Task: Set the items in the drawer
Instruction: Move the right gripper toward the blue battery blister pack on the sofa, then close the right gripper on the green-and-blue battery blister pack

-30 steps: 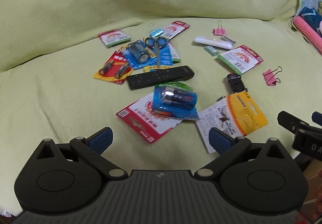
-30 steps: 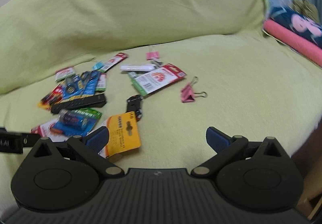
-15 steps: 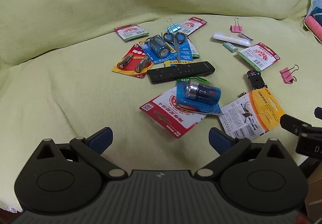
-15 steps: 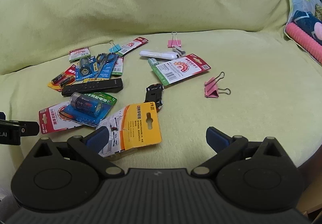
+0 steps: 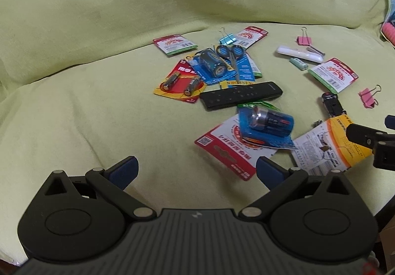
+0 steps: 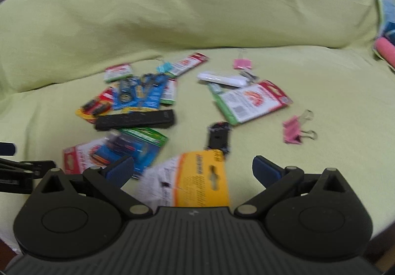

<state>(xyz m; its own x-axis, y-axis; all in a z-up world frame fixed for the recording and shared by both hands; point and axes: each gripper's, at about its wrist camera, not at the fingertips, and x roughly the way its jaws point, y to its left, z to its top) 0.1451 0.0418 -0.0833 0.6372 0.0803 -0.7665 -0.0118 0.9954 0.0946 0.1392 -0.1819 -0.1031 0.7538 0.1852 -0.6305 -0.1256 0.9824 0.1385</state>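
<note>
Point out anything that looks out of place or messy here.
Small items lie scattered and overlapping on the green-covered sofa seat, not in any drawer. The large battery pack sits on top of a red card, and the scissors lie across other packs. No drawer is in view. Nothing looks damaged.

right view motion-blurred | yellow card [image 6: 200, 181] part hidden by right tool [image 6: 192, 171]
</note>
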